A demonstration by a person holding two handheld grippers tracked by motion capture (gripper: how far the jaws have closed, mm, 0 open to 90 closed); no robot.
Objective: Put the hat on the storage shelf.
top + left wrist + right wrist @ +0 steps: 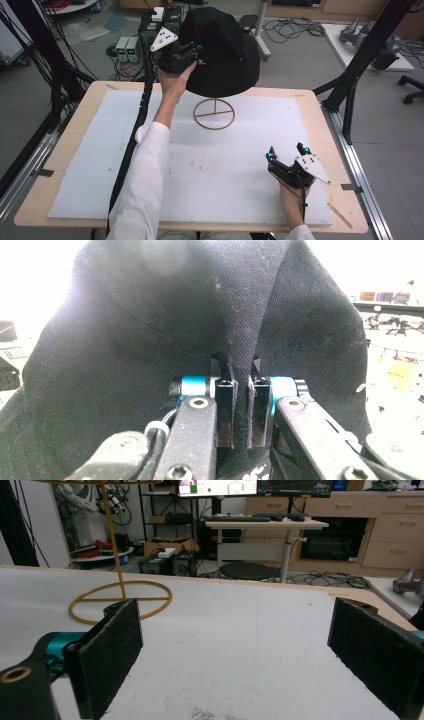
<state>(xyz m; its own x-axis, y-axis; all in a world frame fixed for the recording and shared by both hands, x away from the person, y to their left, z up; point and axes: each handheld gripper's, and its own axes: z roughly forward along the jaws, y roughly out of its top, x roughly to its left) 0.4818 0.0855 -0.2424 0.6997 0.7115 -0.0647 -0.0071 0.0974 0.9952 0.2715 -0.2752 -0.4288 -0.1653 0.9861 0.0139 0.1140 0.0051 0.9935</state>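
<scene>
High view shows the left gripper (pixel 192 54) clenched on the brim of the soft, light black hat (pixel 222 50) above the table's far edge, the right gripper (pixel 287 152) released

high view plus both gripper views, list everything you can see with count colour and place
hat: 1, black, over the stand at the table's far middle, brim pinched by the left hand-held gripper
stand: 1, gold wire, ring base on the mat under the hat
mat: 1, white, covering the tabletop
table: 1, light wood, under the mat
left hand-held gripper: 1, black with blue, shut on the hat's brim
right hand-held gripper: 1, black with blue, jaws open, low over the mat's near right
sleeve: 1, white, left arm
</scene>
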